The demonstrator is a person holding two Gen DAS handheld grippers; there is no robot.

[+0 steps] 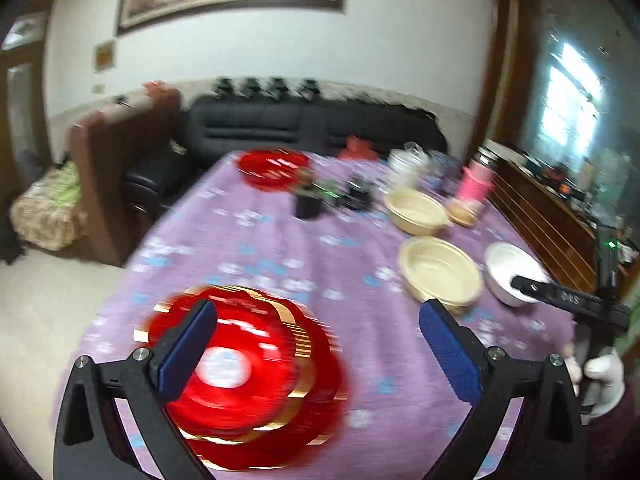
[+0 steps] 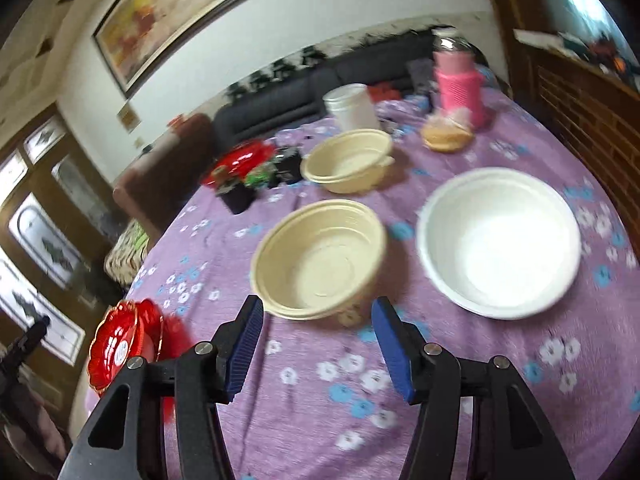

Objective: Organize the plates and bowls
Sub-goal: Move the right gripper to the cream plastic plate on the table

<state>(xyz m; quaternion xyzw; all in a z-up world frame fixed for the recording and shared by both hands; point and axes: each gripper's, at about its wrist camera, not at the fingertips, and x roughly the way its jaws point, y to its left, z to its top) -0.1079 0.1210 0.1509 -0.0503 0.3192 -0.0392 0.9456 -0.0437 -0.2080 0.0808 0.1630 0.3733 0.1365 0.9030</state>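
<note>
A stack of red, gold-rimmed plates (image 1: 248, 380) lies on the purple flowered tablecloth (image 1: 280, 248) near the front left edge. My left gripper (image 1: 316, 312) hangs above it, wide open, with nothing between its blue pads. In the right wrist view the same red plates (image 2: 120, 344) sit at the far left. My right gripper (image 2: 317, 306) is open just short of a cream bowl (image 2: 320, 260), holding nothing. A white bowl (image 2: 500, 240) stands to its right and a second cream bowl (image 2: 348, 160) behind. Another red plate (image 2: 240, 160) lies farther back.
A pink flask (image 2: 460, 80), a white jar (image 2: 352, 106), a bagged bun (image 2: 446, 134) and small black pots (image 2: 240, 196) crowd the far end of the table. A wooden cabinet (image 2: 580, 100) runs along the right. A black sofa (image 1: 312, 128) stands behind the table.
</note>
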